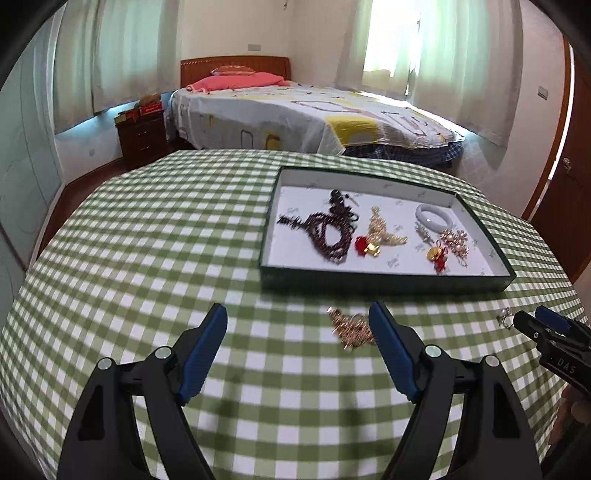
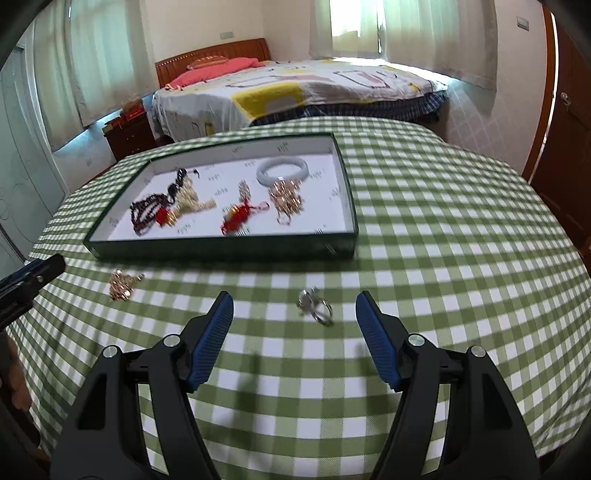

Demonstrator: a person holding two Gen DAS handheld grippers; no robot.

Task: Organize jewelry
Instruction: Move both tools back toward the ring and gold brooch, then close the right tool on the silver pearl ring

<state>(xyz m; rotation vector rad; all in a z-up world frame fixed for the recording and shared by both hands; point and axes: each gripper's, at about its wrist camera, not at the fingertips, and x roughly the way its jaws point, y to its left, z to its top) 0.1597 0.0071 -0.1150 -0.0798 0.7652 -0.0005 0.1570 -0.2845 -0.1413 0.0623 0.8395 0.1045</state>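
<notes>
Mostly done: the shallow dark-green cardboard tray with white lining [image 1: 388, 282] is already holding the dark beaded strands, the white jade-like bangle [image 1: 433, 218], and gold and red pieces. Two are still lying on the green-checked tabletop [image 1: 147, 258]: a gold filigree cluster [image 1: 349, 326], lower centre, and a silver ring [image 2: 316, 306]. Left claw [image 1: 299, 354] and right claw [image 2: 295, 336] are both standing spread, pinching nothing, the ring lying between the right one's tips.

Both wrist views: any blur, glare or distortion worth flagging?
Left wrist: strong fisheye bend, window blown out, tray fairly sharp, gold brooch on the cloth slightly smeared. Right wrist: same curvature, tray jewelry and silver ring motion-blurred, window glare milder, faint tong shadows on the tablecloth.
</notes>
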